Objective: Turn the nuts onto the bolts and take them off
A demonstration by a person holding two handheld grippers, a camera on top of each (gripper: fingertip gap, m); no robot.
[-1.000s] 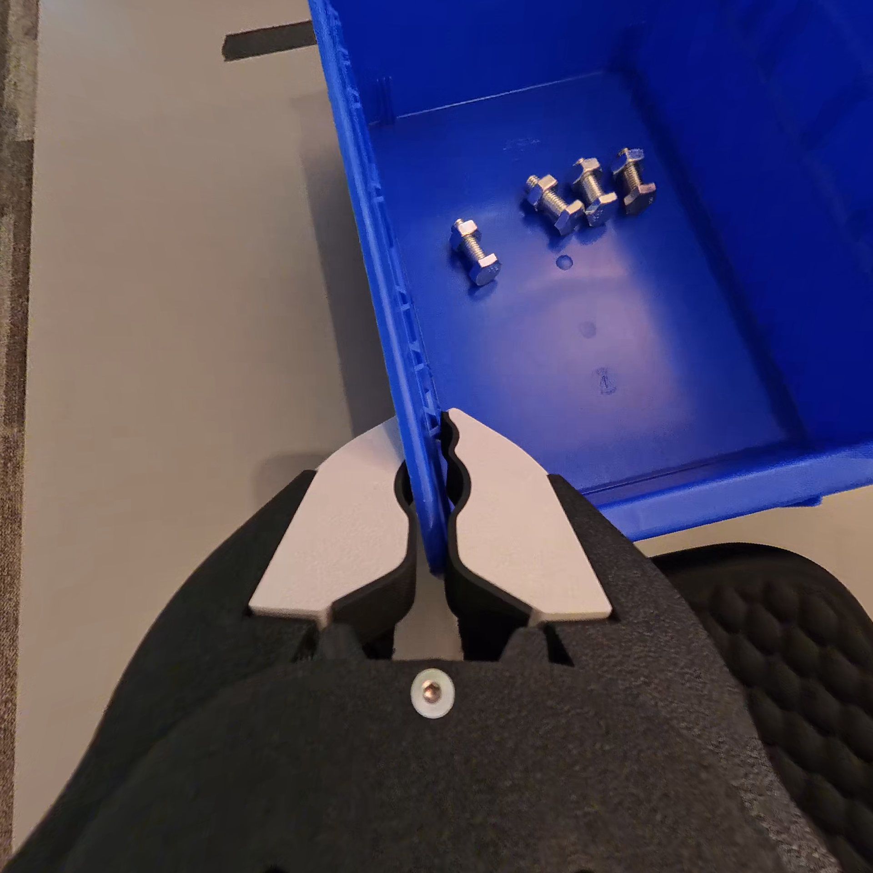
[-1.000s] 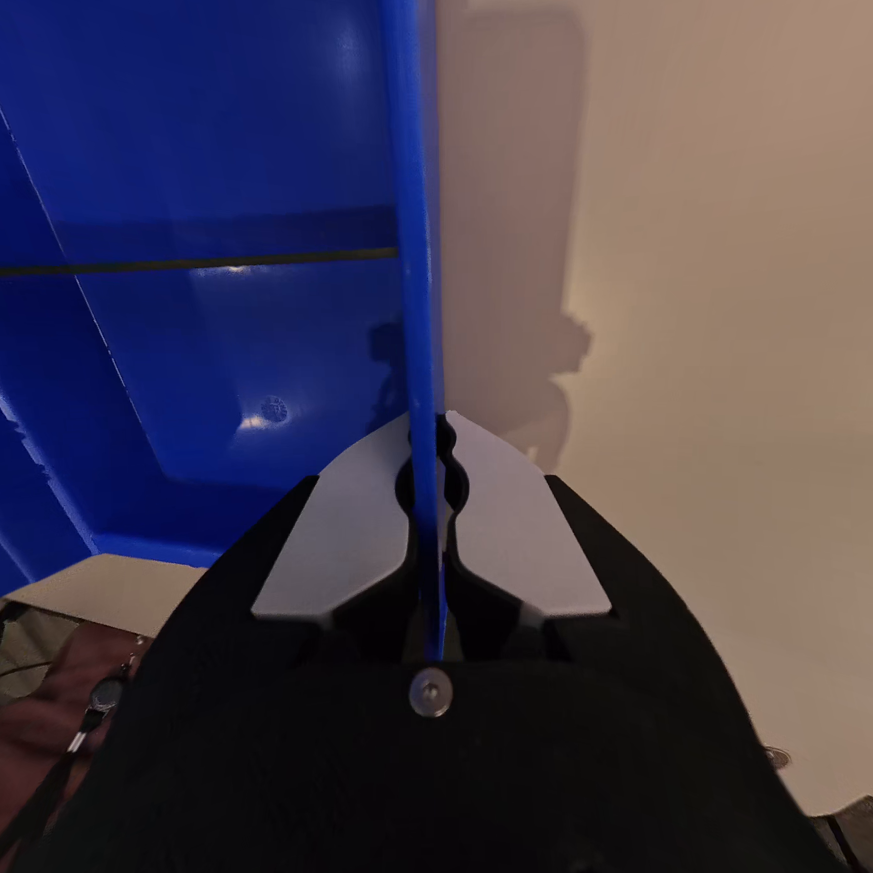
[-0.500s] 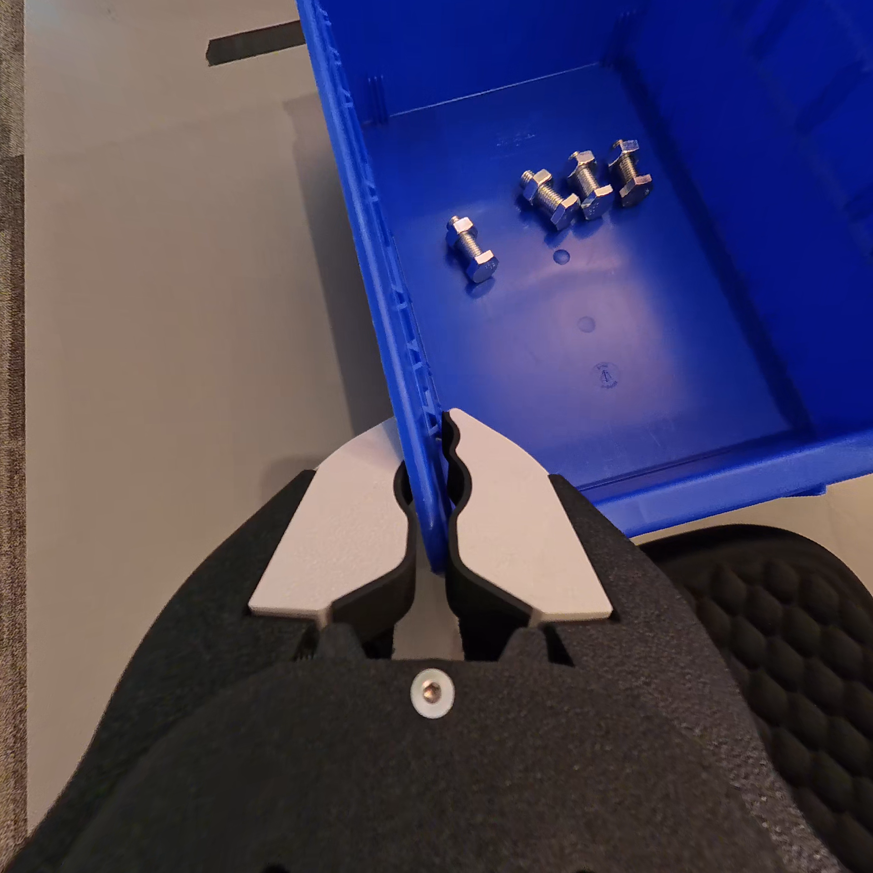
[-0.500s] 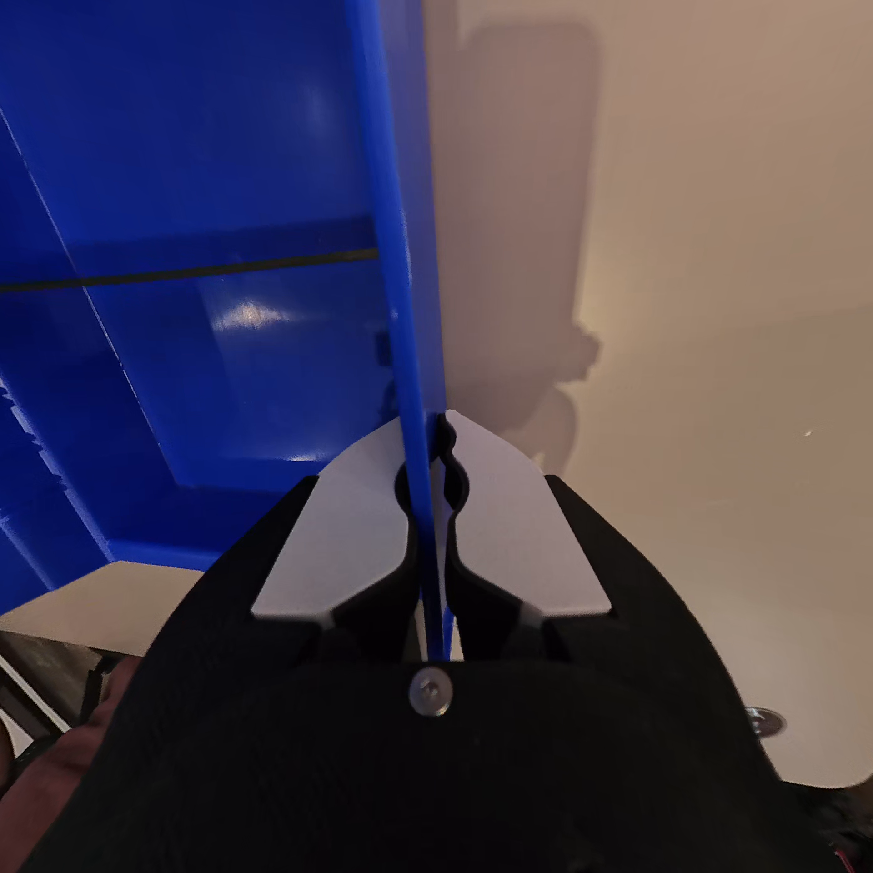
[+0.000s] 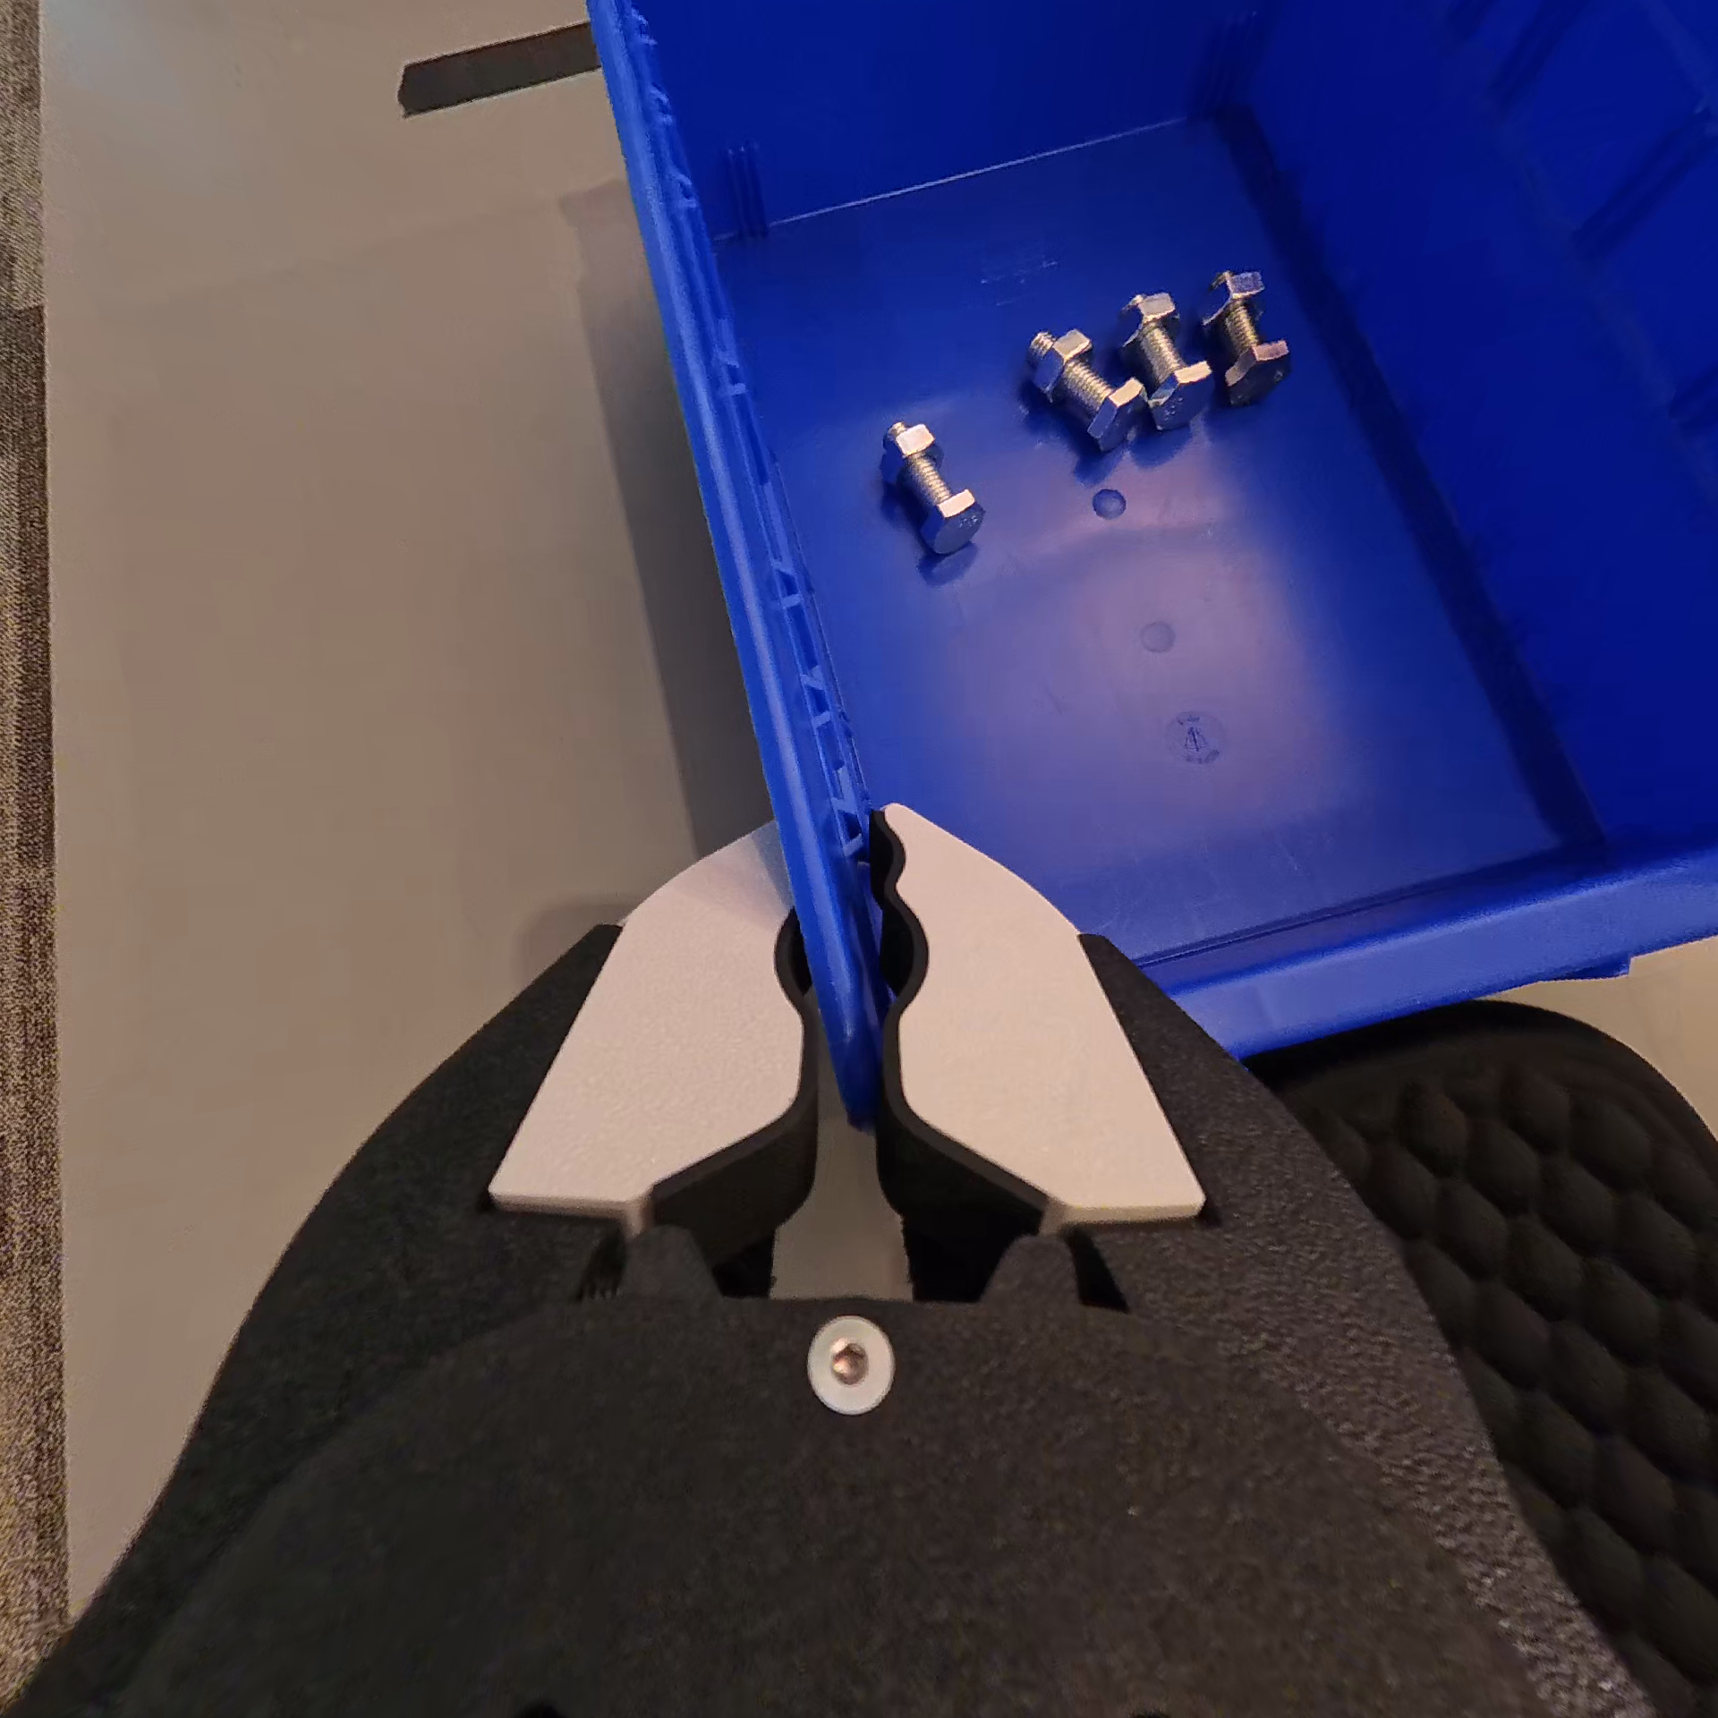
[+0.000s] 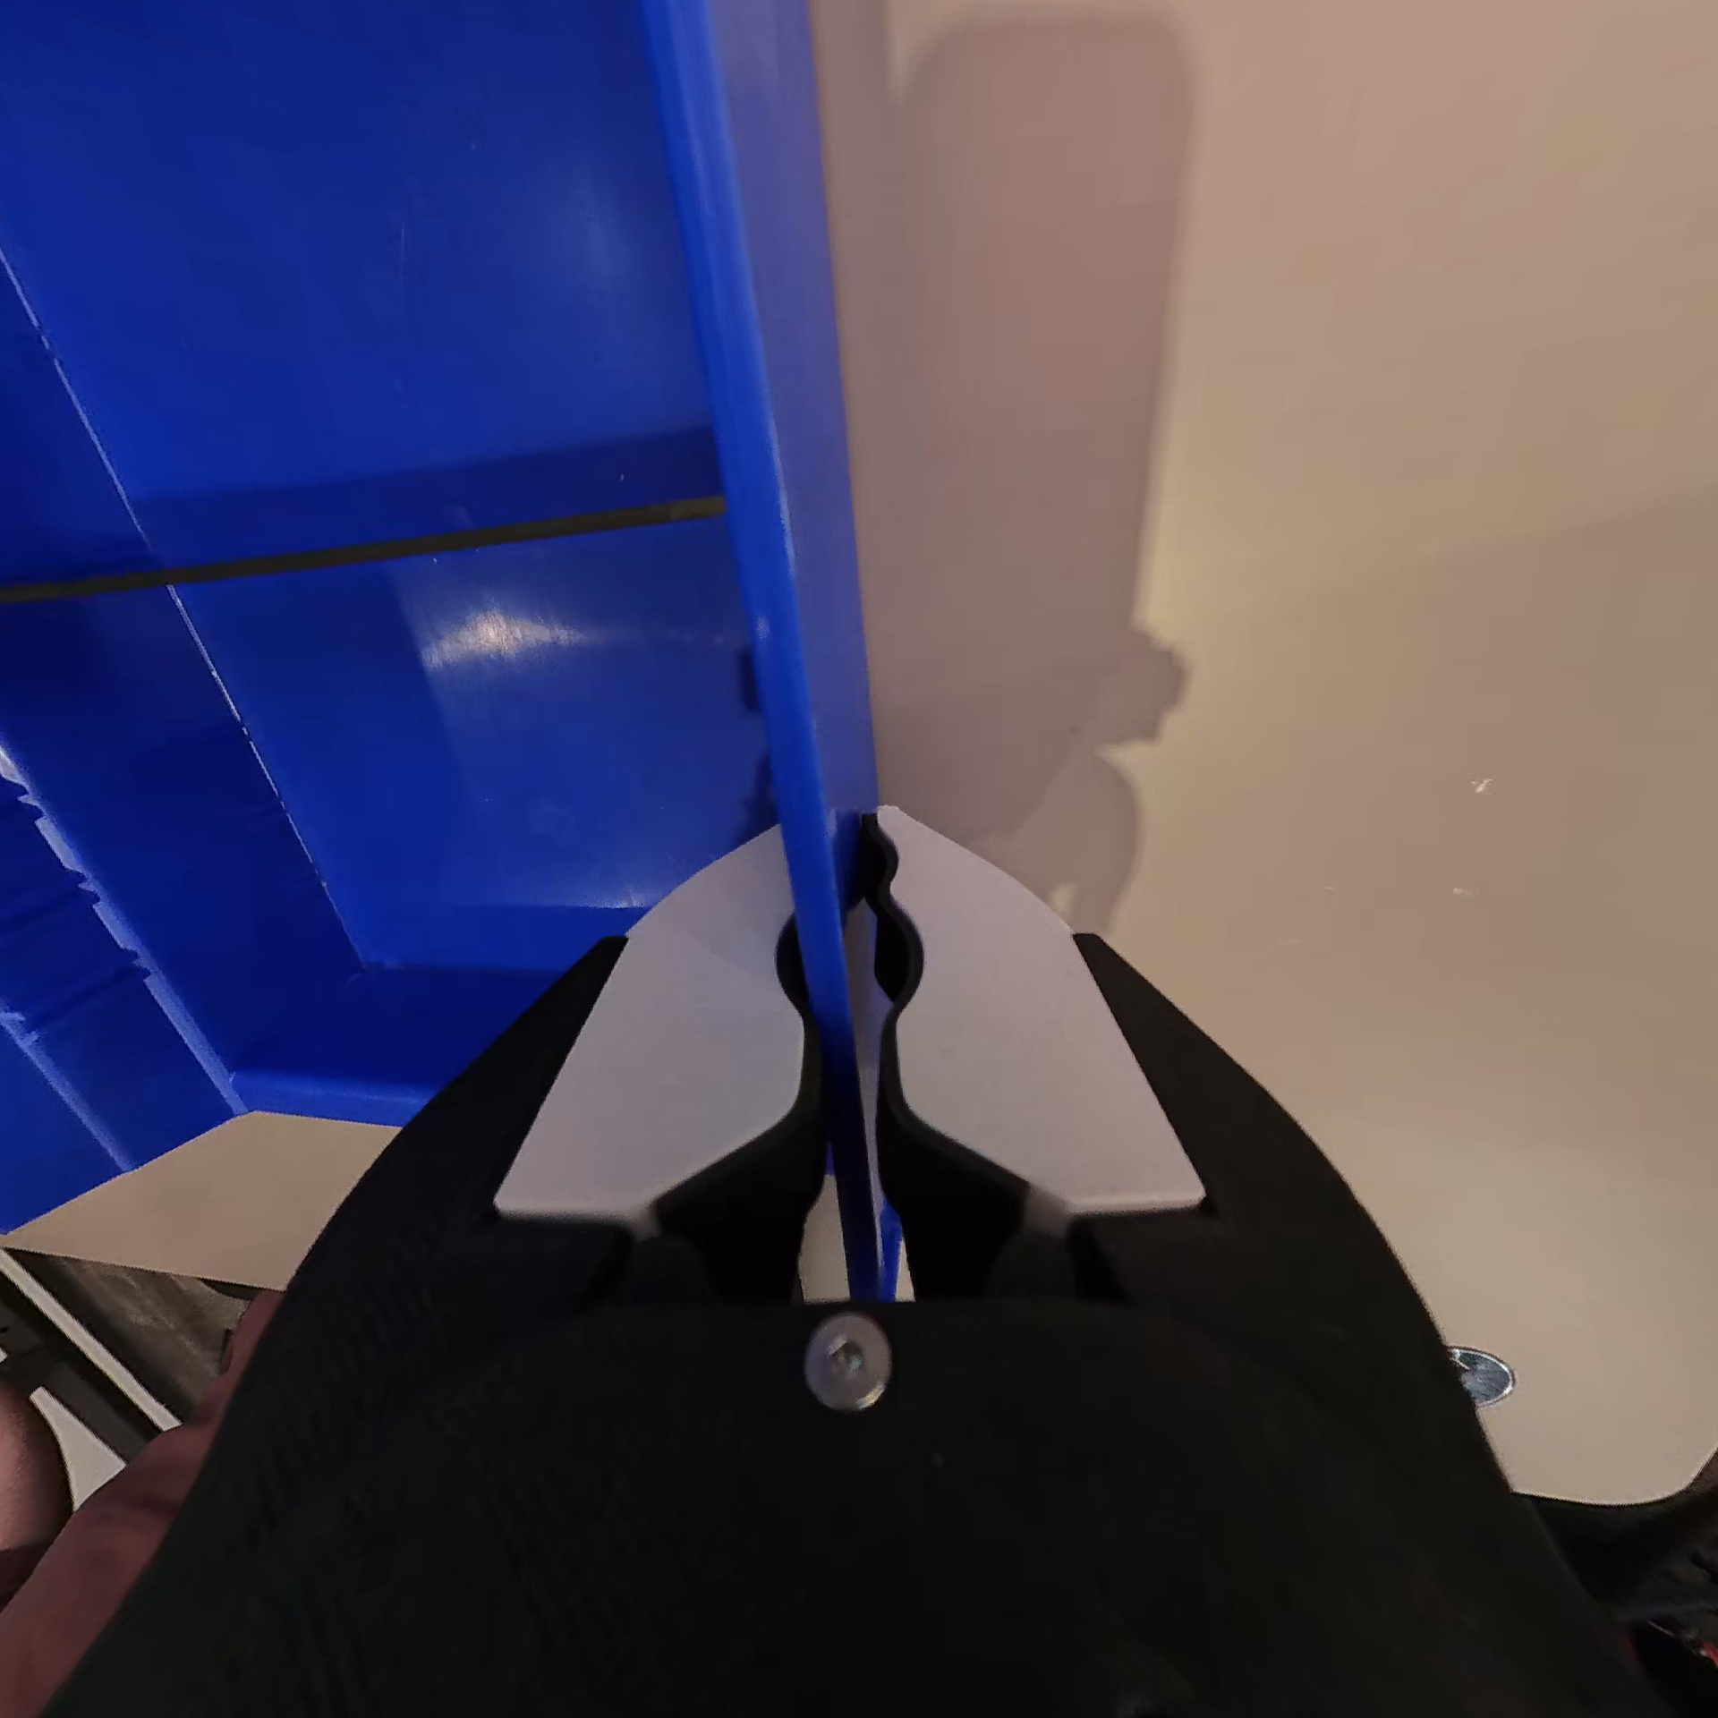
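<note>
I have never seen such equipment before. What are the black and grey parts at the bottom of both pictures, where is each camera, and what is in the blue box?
There is no robot arm. A person holds two hand tools, each with two grey jaws and a camera that looks forward along them. One picture comes from the left gripper, the other from the right gripper. Each has its jaws closed on a side wall of the same blue box, one on each side. Inside lie four silver bolts, each with a nut on it: one apart, three close together. The box is over a pale table; whether it touches it I cannot tell.
</note>
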